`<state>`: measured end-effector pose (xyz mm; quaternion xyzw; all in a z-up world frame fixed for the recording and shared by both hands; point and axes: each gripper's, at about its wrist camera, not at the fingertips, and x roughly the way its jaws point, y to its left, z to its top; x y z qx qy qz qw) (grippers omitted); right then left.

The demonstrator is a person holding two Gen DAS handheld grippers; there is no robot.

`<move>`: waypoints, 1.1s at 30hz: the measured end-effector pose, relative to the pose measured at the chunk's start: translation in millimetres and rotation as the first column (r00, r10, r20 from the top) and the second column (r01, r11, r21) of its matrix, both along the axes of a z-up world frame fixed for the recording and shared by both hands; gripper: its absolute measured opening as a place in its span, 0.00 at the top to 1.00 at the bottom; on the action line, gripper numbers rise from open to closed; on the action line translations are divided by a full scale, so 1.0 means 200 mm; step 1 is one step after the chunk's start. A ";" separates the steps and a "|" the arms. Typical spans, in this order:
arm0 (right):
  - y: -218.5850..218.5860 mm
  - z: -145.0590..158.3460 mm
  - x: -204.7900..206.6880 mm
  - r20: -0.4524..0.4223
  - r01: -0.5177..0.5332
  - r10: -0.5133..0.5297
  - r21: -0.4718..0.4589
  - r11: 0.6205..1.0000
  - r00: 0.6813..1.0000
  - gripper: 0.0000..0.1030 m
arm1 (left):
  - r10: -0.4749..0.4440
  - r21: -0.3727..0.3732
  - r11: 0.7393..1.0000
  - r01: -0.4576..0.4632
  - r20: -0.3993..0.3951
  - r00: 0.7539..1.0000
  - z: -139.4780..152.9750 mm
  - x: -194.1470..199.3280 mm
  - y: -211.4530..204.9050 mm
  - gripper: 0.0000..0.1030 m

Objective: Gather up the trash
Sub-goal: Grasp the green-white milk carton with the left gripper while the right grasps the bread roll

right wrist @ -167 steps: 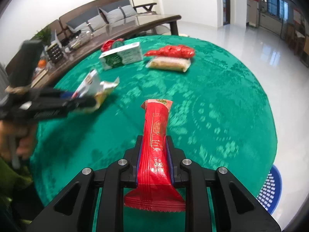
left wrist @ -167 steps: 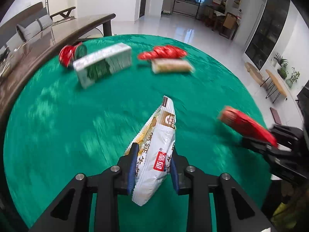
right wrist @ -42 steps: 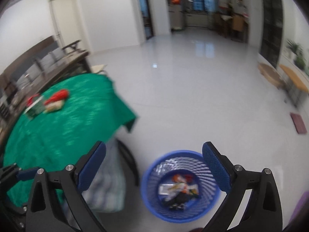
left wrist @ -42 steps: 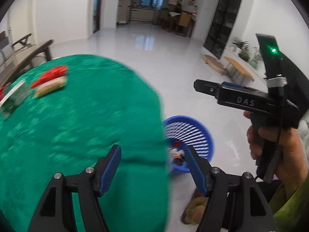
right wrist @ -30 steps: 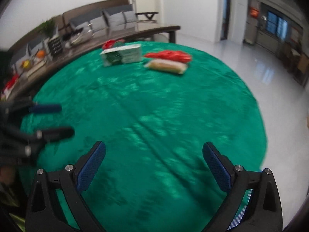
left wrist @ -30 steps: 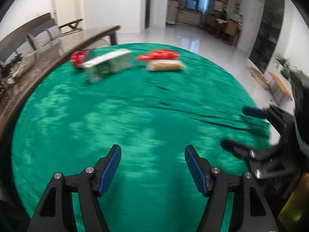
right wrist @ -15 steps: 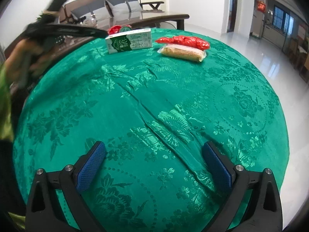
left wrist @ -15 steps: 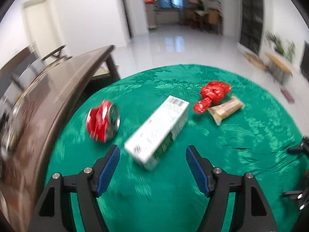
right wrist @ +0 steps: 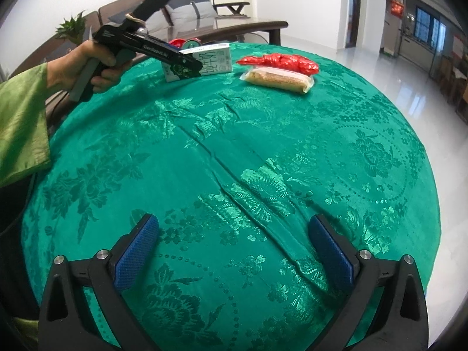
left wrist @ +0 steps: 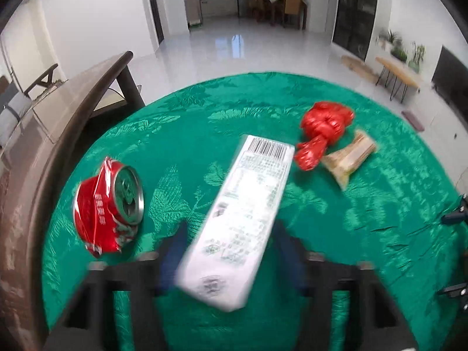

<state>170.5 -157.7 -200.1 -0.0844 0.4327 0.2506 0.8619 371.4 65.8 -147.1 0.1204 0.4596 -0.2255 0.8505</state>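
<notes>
A white and green milk carton [left wrist: 245, 204] lies on the green tablecloth [left wrist: 175, 134]. My left gripper [left wrist: 228, 234] straddles its near end; the jaws are closing and the blurred blue pads touch both long sides. In the right wrist view the left gripper [right wrist: 193, 64] sits at the milk carton [right wrist: 213, 61] at the far side. A crushed red can [left wrist: 108, 201] lies left of the carton. To its right are a knotted red bag [left wrist: 324, 128] and a tan snack packet [left wrist: 349, 158]. My right gripper [right wrist: 232, 234] hangs open over bare cloth near the table's front, holding nothing.
A dark wooden table [left wrist: 44, 134] borders the round table on the left, with a sofa [right wrist: 187, 5] behind it. A person's hand [right wrist: 96, 61] and green sleeve [right wrist: 20, 122] hold the left gripper. A long crease [right wrist: 234, 175] runs across the cloth.
My left gripper has swung across the table to the carton, rolled, and narrowed its jaws from wide apart onto the carton's sides. The right gripper has stayed put and open.
</notes>
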 end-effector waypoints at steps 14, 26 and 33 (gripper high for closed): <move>-0.06 0.02 0.06 -0.034 0.017 -0.015 0.071 0.997 0.999 0.01 | 0.392 -0.116 0.915 -0.387 0.027 0.919 0.11 -0.84 -0.03 0.62; -0.19 0.09 0.90 -0.105 0.170 -0.155 0.157 0.973 0.982 0.10 | 0.405 -0.124 0.910 -0.395 0.073 0.911 0.06 -0.88 -0.01 0.62; -0.05 0.03 0.99 -0.199 0.071 -0.020 0.254 0.965 0.980 0.52 | 0.444 -0.122 0.892 -0.435 0.052 0.895 0.05 -0.86 0.09 0.62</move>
